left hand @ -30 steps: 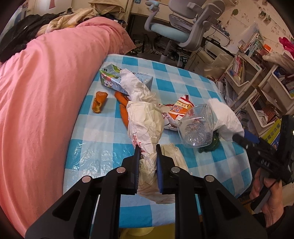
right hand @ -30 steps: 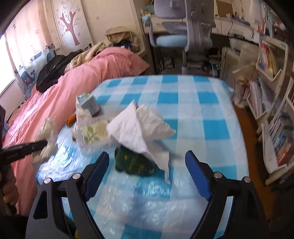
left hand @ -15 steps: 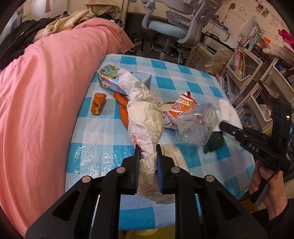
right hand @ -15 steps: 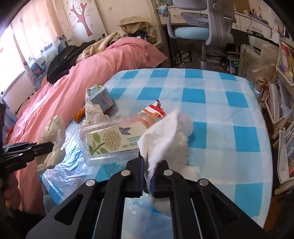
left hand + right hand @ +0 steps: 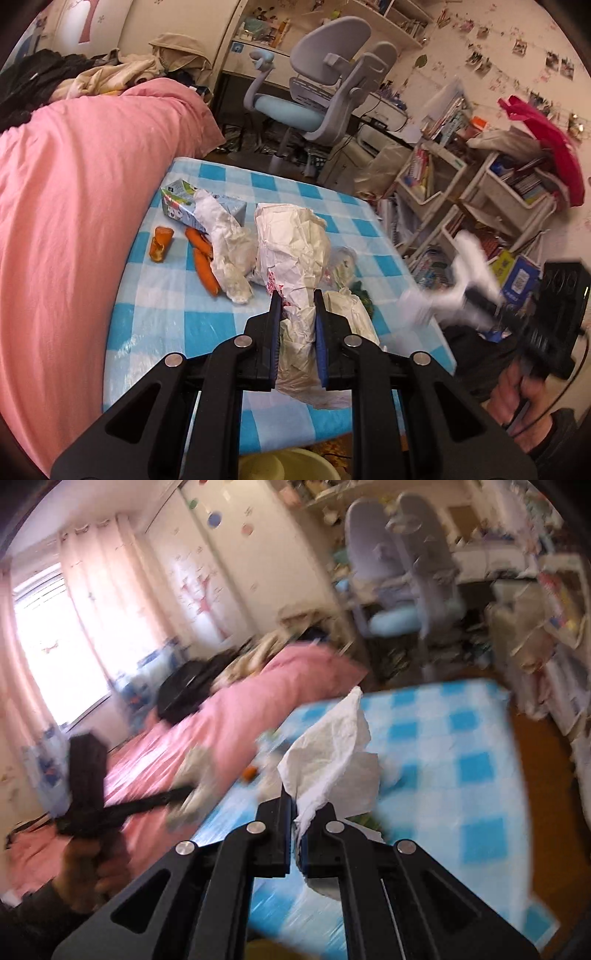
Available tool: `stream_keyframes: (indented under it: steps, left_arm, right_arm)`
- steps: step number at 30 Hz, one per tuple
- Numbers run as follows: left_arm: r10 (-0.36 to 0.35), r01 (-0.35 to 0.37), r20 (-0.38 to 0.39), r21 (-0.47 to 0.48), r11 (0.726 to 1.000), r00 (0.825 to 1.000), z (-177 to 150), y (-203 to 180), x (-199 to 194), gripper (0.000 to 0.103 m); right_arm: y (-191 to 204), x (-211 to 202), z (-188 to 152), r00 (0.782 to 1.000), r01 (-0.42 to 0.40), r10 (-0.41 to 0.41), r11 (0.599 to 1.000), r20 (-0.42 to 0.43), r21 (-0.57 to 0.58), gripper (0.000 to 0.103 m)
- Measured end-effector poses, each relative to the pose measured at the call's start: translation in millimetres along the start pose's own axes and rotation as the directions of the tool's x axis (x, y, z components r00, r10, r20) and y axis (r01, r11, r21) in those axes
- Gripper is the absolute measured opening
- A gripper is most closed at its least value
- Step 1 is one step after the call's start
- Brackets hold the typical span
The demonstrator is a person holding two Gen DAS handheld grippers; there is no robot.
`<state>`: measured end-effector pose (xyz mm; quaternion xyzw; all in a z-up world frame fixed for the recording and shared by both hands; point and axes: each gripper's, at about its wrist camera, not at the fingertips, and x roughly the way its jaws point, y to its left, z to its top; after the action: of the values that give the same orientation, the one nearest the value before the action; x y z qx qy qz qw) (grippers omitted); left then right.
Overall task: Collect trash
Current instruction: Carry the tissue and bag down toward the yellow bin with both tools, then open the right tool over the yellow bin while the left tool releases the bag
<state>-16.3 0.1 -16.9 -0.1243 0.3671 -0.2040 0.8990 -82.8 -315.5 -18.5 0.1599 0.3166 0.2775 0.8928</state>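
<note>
- Blue-and-white checked tablecloth (image 5: 236, 317) covers a table beside a pink bedspread (image 5: 74, 206) in the left wrist view; a grey desk chair (image 5: 325, 96) and bookshelves (image 5: 461, 184) stand behind.
- Left gripper (image 5: 297, 314) has its jaws closed on the neck of a crumpled white plastic bag (image 5: 295, 251); the bag's long axis runs away from the camera, its bulk lying on the cloth.
- Near the bag lie a milk carton (image 5: 181, 203), carrot pieces (image 5: 205, 266) and an orange peel (image 5: 160, 243).
- At the right, blurred, the right gripper (image 5: 476, 301) holds a white paper tissue (image 5: 461, 280) off the table edge.
- Right wrist view, heavily blurred: the right gripper (image 5: 295, 808) is pinched shut on the tissue (image 5: 332, 757), which stands up and away from the jaws above the checked cloth (image 5: 461, 768).
- Left gripper (image 5: 184, 794) shows at the left, its jaws too blurred to judge there.
</note>
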Motion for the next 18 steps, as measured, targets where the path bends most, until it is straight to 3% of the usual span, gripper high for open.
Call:
stream_keyframes:
  steps: [2,6,11,14,16,17,18]
  left_arm:
    - [-0.011,0.011,0.000,-0.011,1.000,1.000,-8,1,-8,0.015]
    - [-0.018,0.018,-0.009,-0.021,1.000,1.000,-31,-3,-25,0.015]
    - [-0.009,0.010,-0.060,0.007,1.000,0.998,-65,-17,-33,0.015]
    - [0.007,-0.005,-0.107,0.019,1.000,0.994,-89,-25,-32,0.015]
    - [0.032,-0.030,-0.153,0.014,0.999,0.988,-106,-27,-28,0.015]
    - [0.043,-0.041,-0.174,0.014,0.999,0.984,-114,-26,-26,0.015]
    - [0.059,-0.056,-0.201,0.017,0.998,0.978,-123,-26,-23,0.015]
  right_arm:
    - [13,8,-20,0.996,-0.050,0.049,0.999,-0.078,-0.013,0.004]
    - [44,28,-70,0.959,-0.125,0.105,0.990,-0.264,-0.061,0.004]
    - [65,52,-123,0.879,-0.171,0.117,0.982,-0.462,-0.078,0.007]
    - [75,68,-149,0.814,-0.172,0.070,0.977,-0.576,-0.124,0.009]
    - [81,71,-161,0.795,-0.137,0.001,0.975,-0.606,-0.177,0.039]
    - [81,71,-164,0.794,-0.101,-0.045,0.973,-0.606,-0.205,0.076]
    - [82,67,-166,0.801,-0.081,-0.070,0.971,-0.595,-0.224,0.085]
